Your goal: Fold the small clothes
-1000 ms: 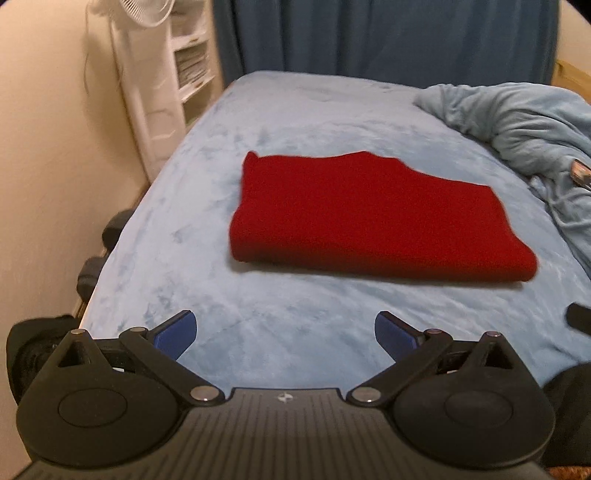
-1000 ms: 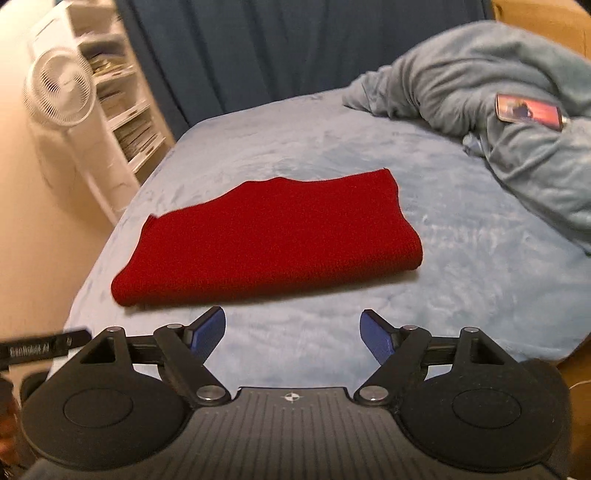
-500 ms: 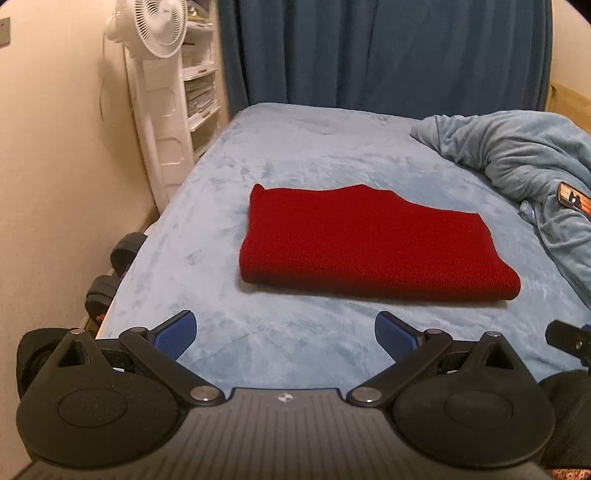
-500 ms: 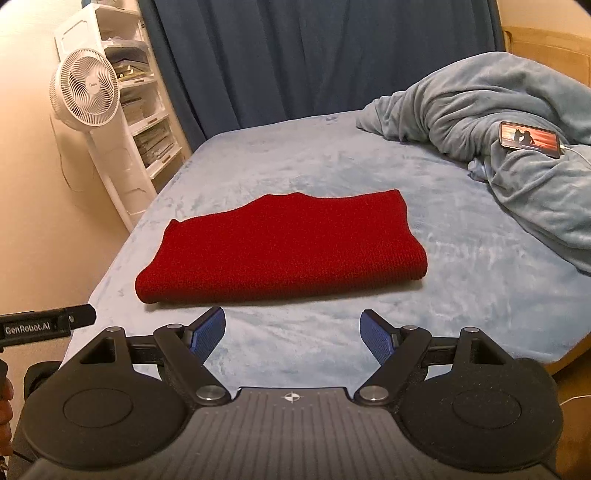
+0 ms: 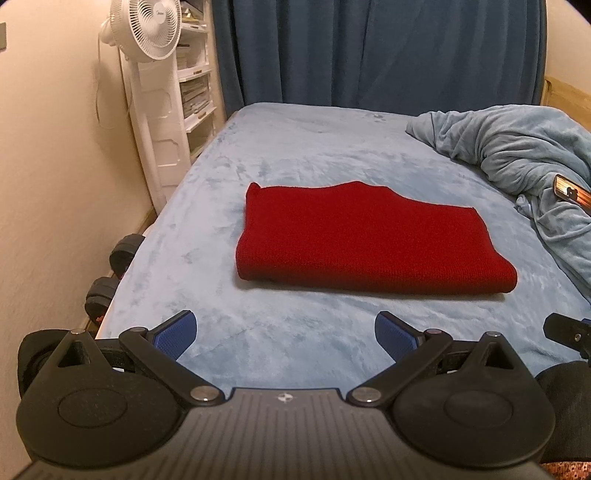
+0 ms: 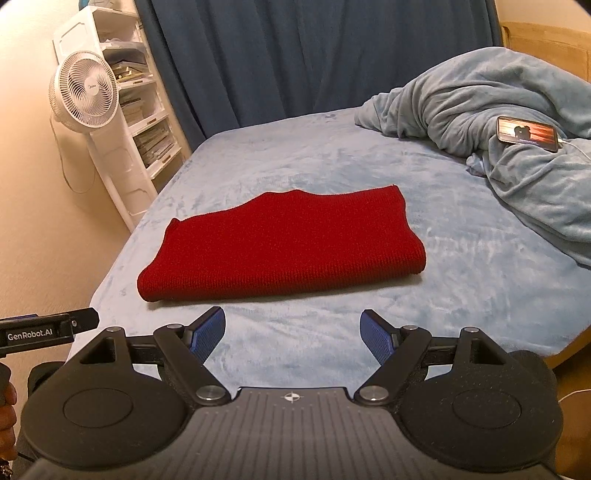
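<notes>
A red knitted garment (image 5: 365, 236) (image 6: 280, 247) lies folded into a flat rectangle on the light blue bed cover (image 5: 295, 147) (image 6: 295, 155). My left gripper (image 5: 284, 332) hovers over the bed's near edge, short of the garment, open with nothing between its blue pads. My right gripper (image 6: 293, 334) is likewise open and empty, back from the garment's near fold. The tip of the left gripper shows at the left edge of the right wrist view, and part of the right gripper at the right edge of the left wrist view.
A crumpled light blue blanket (image 5: 517, 155) (image 6: 498, 140) is heaped at the right with a phone (image 6: 527, 133) (image 5: 570, 189) on it. A white fan (image 5: 151, 26) (image 6: 86, 96) and shelves (image 6: 147, 122) stand by the left wall. Dark dumbbells (image 5: 110, 273) lie beside the bed. Blue curtains hang behind.
Both grippers have drawn back and risen a little from the garment, so it looks smaller and farther off. The garment has not moved. Both pairs of jaws stay wide apart.
</notes>
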`<state>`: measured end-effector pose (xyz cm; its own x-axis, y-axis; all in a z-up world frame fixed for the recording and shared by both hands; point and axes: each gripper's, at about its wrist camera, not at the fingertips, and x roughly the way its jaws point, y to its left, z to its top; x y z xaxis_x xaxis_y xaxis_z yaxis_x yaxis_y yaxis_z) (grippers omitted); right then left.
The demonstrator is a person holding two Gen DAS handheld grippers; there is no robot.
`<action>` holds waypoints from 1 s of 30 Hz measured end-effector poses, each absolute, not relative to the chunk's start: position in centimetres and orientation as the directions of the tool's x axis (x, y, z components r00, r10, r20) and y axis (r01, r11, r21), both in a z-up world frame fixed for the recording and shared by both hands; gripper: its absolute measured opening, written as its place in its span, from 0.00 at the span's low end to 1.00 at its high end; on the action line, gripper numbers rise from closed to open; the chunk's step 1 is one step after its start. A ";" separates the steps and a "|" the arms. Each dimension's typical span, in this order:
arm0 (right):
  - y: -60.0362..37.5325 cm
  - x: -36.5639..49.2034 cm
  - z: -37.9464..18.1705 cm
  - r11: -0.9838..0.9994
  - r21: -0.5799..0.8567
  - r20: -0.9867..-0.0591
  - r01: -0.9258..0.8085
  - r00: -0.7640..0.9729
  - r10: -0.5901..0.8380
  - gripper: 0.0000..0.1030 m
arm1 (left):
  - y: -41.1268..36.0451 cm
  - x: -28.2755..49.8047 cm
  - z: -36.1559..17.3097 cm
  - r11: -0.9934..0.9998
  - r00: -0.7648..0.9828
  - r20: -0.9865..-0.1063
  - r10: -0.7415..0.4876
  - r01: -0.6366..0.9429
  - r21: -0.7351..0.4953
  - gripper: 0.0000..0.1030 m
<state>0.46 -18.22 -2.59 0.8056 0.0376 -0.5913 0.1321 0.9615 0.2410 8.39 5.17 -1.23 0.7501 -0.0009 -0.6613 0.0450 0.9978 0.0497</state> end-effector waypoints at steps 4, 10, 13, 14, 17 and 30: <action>-18.0 0.6 -2.6 0.963 0.238 -0.592 0.130 0.805 0.038 0.79 | 5.4 8.6 -1.4 0.998 0.745 -0.667 0.004 0.037 0.047 1.00; -18.0 1.2 -2.7 0.962 0.236 -0.606 0.136 0.795 0.036 0.79 | 5.4 9.1 -1.7 0.998 0.734 -0.679 0.007 0.037 0.051 1.00; -18.0 1.5 -2.7 0.962 0.235 -0.610 0.136 0.791 0.037 0.79 | 5.5 9.3 -1.9 0.998 0.732 -0.681 0.011 0.034 0.052 1.00; -18.0 1.6 -2.8 0.962 0.237 -0.613 0.137 0.789 0.038 0.79 | 5.5 9.4 -2.0 0.998 0.729 -0.684 0.011 0.032 0.050 1.00; -18.0 1.9 -3.2 0.960 0.239 -0.624 0.143 0.780 0.039 0.79 | 5.7 9.8 -2.4 0.998 0.718 -0.696 0.014 0.028 0.049 1.00; -18.7 3.4 -4.5 0.957 0.241 -0.652 0.161 0.758 0.037 0.79 | 6.1 11.9 -3.6 0.998 0.697 -0.716 0.042 0.003 0.061 1.00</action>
<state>3.44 -18.68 -4.45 0.7576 0.0366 -0.6517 0.1613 0.9569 0.2413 11.86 6.08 -3.55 0.6971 0.0420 -0.7157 0.0028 0.9981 0.0613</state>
